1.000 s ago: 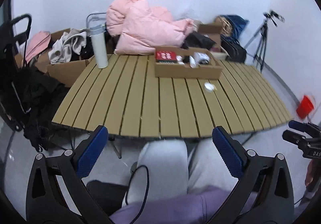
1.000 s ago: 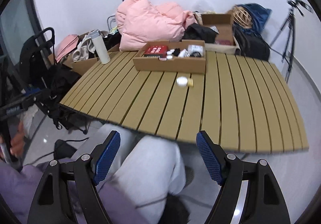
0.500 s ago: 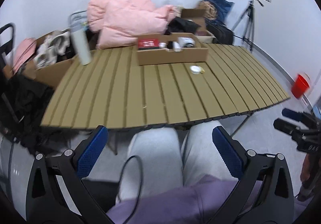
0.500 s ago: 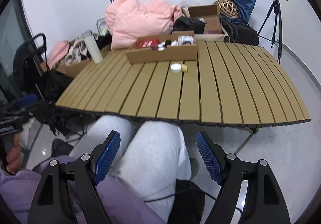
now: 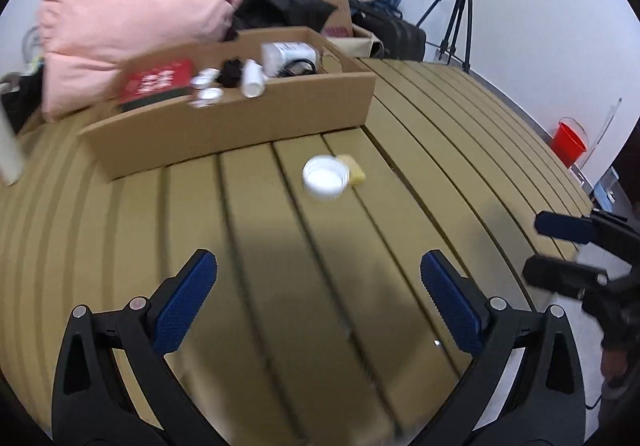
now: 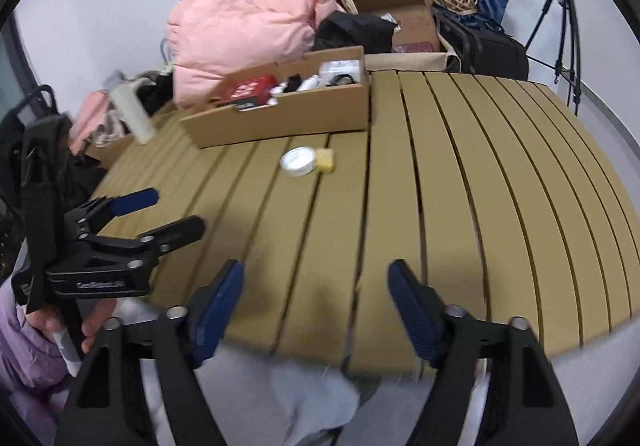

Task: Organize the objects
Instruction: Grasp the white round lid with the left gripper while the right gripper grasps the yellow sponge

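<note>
Round white shallow lid-like dish (image 5: pixel 325 177) touching a small yellow spongy block (image 5: pixel 354 173), loose on the tan slatted table (image 5: pixel 440 150) just before the long cardboard tray (image 5: pixel 240 126) | step: approach | left gripper (image 5: pixel 318 288) spread, empty | right gripper (image 6: pixel 316 296) closing on nothing | next: pinch dish rim, probably hard plastic.

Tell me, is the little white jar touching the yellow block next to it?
Cannot tell. In both wrist views the white jar and yellow block sit side by side, but blur hides any gap.
</note>
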Demonstrator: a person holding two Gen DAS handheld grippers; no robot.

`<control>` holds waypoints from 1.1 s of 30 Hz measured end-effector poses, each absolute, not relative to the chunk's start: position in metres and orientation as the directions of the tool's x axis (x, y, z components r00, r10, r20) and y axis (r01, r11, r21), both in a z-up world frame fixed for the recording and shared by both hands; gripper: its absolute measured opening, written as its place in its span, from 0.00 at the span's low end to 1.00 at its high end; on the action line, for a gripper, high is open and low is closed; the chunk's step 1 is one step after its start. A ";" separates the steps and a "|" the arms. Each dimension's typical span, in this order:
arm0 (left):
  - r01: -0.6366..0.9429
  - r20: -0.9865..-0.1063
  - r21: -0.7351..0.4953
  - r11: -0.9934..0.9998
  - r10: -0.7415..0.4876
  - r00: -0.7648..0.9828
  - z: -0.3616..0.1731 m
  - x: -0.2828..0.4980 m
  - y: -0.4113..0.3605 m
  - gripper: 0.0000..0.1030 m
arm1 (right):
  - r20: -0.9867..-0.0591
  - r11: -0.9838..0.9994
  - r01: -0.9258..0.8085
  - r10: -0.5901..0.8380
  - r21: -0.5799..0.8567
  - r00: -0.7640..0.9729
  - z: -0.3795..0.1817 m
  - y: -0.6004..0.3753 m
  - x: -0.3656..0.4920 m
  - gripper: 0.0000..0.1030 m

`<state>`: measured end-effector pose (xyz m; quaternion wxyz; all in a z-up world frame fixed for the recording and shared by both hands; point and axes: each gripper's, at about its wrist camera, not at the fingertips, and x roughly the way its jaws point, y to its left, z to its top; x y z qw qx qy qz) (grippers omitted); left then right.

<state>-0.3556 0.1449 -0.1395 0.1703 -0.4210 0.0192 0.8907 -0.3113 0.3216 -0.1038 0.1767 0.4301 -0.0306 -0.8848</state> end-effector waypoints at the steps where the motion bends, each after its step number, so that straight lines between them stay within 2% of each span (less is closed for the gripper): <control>1: -0.320 -0.765 -0.103 -0.942 0.281 -0.580 -0.146 -0.371 0.151 0.89 | -0.754 -0.932 0.296 -0.346 0.208 -0.559 -0.108 0.322 -0.326 0.64; 5: -0.355 -0.802 -0.063 -0.933 0.259 -0.539 -0.169 -0.412 0.170 0.77 | -0.768 -0.918 0.323 -0.376 0.231 -0.518 -0.125 0.324 -0.382 0.61; 8: -0.380 -0.808 -0.057 -0.923 0.266 -0.526 -0.180 -0.427 0.174 0.52 | -0.772 -0.907 0.342 -0.397 0.247 -0.497 -0.135 0.322 -0.412 0.61; 9: -0.387 -0.793 -0.037 -0.921 0.263 -0.549 -0.178 -0.427 0.174 0.37 | -0.774 -0.905 0.345 -0.400 0.249 -0.491 -0.139 0.322 -0.421 0.61; 10: -0.403 -0.800 -0.052 -0.914 0.280 -0.531 -0.177 -0.430 0.171 0.35 | -0.773 -0.901 0.351 -0.407 0.254 -0.486 -0.142 0.320 -0.429 0.60; 13: -0.393 -0.783 -0.101 -0.914 0.317 -0.536 -0.164 -0.427 0.150 0.35 | -0.773 -0.888 0.364 -0.433 0.279 -0.463 -0.152 0.310 -0.447 0.54; 16: -0.338 -0.776 -0.116 -0.934 0.297 -0.556 -0.155 -0.422 0.123 0.35 | -0.784 -0.879 0.385 -0.443 0.283 -0.435 -0.163 0.287 -0.460 0.46; 17: -0.315 -0.781 -0.119 -0.941 0.285 -0.556 -0.154 -0.423 0.117 0.35 | -0.794 -0.880 0.390 -0.433 0.270 -0.427 -0.167 0.278 -0.464 0.35; 19: -0.269 -0.786 -0.106 -0.957 0.246 -0.568 -0.150 -0.420 0.101 0.35 | -0.818 -0.914 0.365 -0.343 0.176 -0.462 -0.172 0.263 -0.468 0.19; 20: -0.252 -0.782 -0.094 -0.963 0.228 -0.580 -0.146 -0.417 0.094 0.35 | -0.827 -0.922 0.349 -0.323 0.166 -0.461 -0.174 0.261 -0.470 0.16; 22: -0.228 -0.771 -0.083 -0.970 0.208 -0.602 -0.135 -0.408 0.082 0.35 | -0.824 -0.930 0.293 -0.340 0.222 -0.453 -0.174 0.266 -0.472 0.15; 23: -0.220 -0.767 -0.088 -0.972 0.206 -0.608 -0.130 -0.404 0.078 0.35 | -0.823 -0.931 0.287 -0.340 0.227 -0.455 -0.172 0.267 -0.471 0.13; 27: -0.201 -0.738 -0.069 -0.977 0.186 -0.648 -0.094 -0.376 0.062 0.35 | -0.809 -0.936 0.284 -0.327 0.206 -0.489 -0.143 0.274 -0.446 0.13; 33: -0.082 -0.719 -0.084 -0.993 0.118 -0.685 -0.041 -0.298 0.026 0.35 | -0.753 -0.929 0.344 -0.324 0.138 -0.572 -0.066 0.285 -0.339 0.13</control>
